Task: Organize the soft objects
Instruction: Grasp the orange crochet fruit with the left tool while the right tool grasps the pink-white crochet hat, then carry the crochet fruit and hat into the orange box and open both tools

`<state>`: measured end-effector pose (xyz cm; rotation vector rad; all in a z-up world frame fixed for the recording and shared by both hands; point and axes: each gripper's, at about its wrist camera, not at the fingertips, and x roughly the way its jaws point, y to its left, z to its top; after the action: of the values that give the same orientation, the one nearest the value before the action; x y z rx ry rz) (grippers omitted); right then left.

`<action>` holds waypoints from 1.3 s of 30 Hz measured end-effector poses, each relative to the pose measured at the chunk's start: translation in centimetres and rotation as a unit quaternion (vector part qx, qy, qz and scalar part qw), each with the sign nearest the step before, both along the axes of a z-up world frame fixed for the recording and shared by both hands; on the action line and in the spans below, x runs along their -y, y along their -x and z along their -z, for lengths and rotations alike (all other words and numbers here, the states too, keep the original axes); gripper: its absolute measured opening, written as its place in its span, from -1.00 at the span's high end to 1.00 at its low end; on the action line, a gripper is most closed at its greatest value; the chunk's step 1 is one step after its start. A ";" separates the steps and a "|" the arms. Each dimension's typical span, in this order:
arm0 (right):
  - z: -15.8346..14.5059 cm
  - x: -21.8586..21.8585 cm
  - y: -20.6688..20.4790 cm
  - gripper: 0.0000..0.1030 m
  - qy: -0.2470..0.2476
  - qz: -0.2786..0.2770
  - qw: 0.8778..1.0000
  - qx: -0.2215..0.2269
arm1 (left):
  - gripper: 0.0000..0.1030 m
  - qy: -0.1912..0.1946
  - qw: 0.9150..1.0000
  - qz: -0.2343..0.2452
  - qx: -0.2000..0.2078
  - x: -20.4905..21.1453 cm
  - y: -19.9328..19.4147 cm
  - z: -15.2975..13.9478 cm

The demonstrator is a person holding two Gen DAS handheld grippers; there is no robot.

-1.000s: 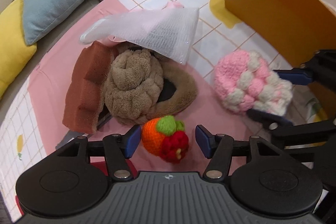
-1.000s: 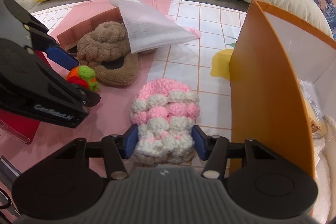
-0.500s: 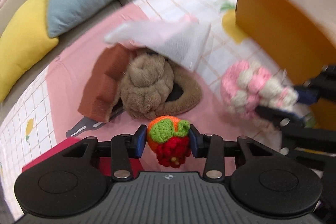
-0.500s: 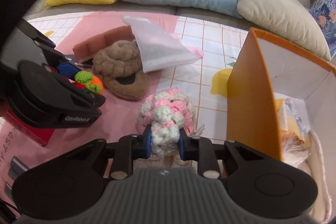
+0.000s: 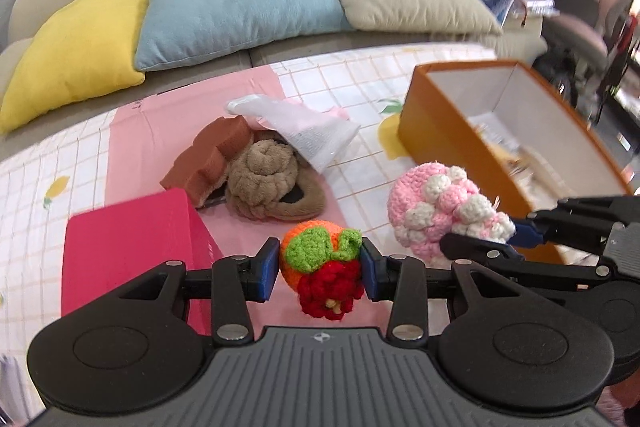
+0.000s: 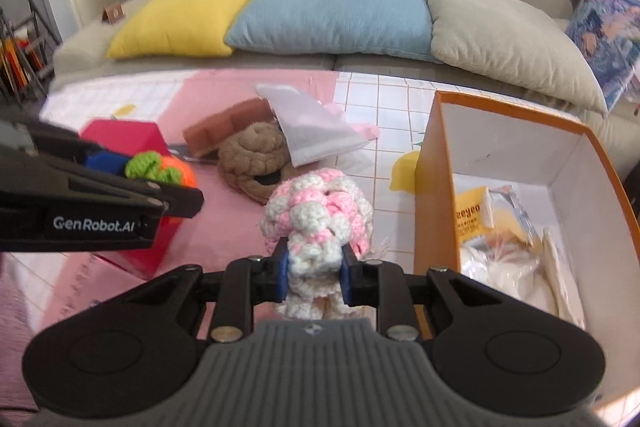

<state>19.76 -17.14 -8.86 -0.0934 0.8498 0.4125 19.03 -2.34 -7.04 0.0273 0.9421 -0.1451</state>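
Carry step: left hand-held gripper [image 5: 320,269] pinches orange-green-red crocheted fruit [image 5: 320,271]; right hand-held gripper [image 6: 314,271] pinches pink-white crocheted pouch [image 6: 318,215], both aloft. Next: release into orange cardboard box [image 6: 434,199].

An orange crocheted ball [image 5: 316,259] carries a green leaf and a red flower. At two o'clock from it, a pink-and-cream bobble-knit hat [image 5: 434,213]. An orange box with white inside [image 6: 434,195]; a magenta box [image 5: 132,251]; yellow cushion [image 6: 188,15], blue cushion [image 6: 332,11], beige cushion [image 6: 504,35]; pink-and-white checked cloth [image 5: 360,83].
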 end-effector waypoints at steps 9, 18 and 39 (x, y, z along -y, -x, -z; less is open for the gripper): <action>-4.6 5.6 4.1 0.56 -0.070 0.048 0.996 0.038 | 0.10 0.058 0.997 0.026 0.038 2.8 1.6 -3.0; -6.3 12.3 4.3 0.55 -0.056 0.120 0.990 0.054 | 0.10 0.070 0.989 0.116 0.060 10.3 1.2 -5.1; -2.7 18.4 -4.5 0.55 0.085 0.125 0.988 0.037 | 0.10 0.020 0.979 0.202 0.018 19.3 -7.5 -1.2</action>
<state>24.28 -35.56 -6.12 -0.1570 0.8100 0.1005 26.51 -21.62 -5.80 0.1840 0.8876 -0.5382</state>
